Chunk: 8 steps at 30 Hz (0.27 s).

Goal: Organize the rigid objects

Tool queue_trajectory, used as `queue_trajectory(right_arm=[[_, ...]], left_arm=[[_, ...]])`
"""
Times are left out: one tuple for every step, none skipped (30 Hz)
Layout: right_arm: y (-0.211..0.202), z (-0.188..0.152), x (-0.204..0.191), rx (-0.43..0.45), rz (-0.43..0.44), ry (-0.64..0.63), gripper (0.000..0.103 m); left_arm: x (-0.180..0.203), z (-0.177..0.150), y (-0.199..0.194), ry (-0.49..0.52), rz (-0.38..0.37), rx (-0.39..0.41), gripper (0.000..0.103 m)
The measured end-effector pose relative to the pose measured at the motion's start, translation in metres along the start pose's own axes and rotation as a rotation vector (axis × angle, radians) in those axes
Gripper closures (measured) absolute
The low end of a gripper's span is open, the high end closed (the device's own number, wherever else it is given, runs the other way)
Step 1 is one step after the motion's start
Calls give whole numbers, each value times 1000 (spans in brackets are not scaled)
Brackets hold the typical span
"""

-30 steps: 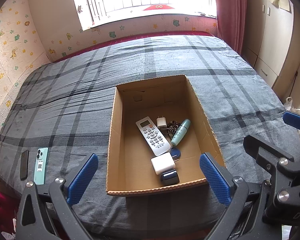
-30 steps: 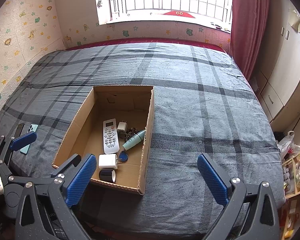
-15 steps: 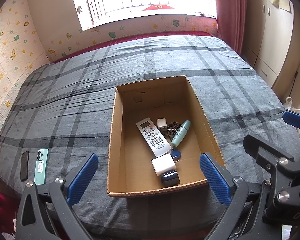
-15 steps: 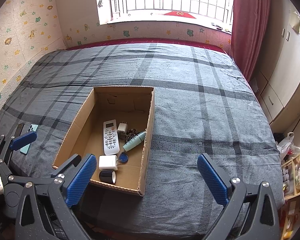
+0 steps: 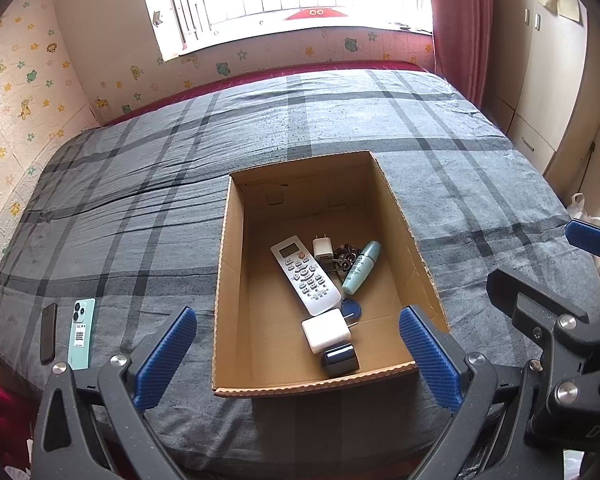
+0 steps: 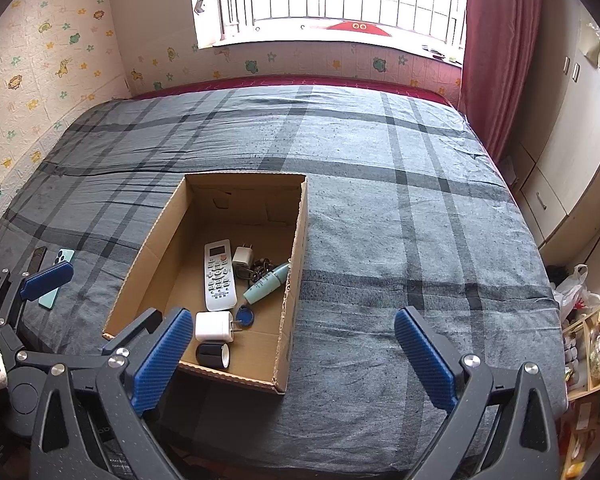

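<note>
Mint phone (image 5: 82, 333) left of box (image 5: 224, 264): stiff, thin, slippery, so pinch long edges. Left gripper (image 5: 298, 356) & right gripper (image 6: 292, 360) wide open, empty.

No legible text anywhere

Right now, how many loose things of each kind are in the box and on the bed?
Remote control: 1
White chargers: 2
Teal bottle: 1
Blue key fob: 1
Key bunch: 1
Dark round cap: 1
Phones on the bed: 2
Total: 9
</note>
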State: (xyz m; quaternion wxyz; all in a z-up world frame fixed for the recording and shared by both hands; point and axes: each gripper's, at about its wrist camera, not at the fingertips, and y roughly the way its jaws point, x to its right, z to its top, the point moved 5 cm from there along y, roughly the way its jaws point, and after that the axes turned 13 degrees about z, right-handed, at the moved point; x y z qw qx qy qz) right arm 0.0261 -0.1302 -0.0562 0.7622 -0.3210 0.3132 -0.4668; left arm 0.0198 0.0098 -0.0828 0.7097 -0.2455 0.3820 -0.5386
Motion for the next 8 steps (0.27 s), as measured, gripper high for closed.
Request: queue_trajectory(right_arm=[[0,0,1,0,0,0,0],[1,0,1,0,-1,0,0],[1,0,1,-2,-2,1,0],[2,0,2,-4,0,1,0],[3,0,3,-5,1,1,0],[3,0,3,-6,2,2,0],[4,-1,4,-7,4,4,0],[5,0,5,-8,6,6,0]], left_arm=[[0,0,1,-1,-1,-2,0],[1,0,3,-1,-2,-5,0],[2,-1,4,0,-1,-8,0],[2,-1,5,1,-2,-7,0],[3,-1,5,2,-3,-5,0],[3,-1,6,3,-3,-6,0],[3,-1,7,3,-5,-8,0],[4,-1,7,1,-7,-10,0]])
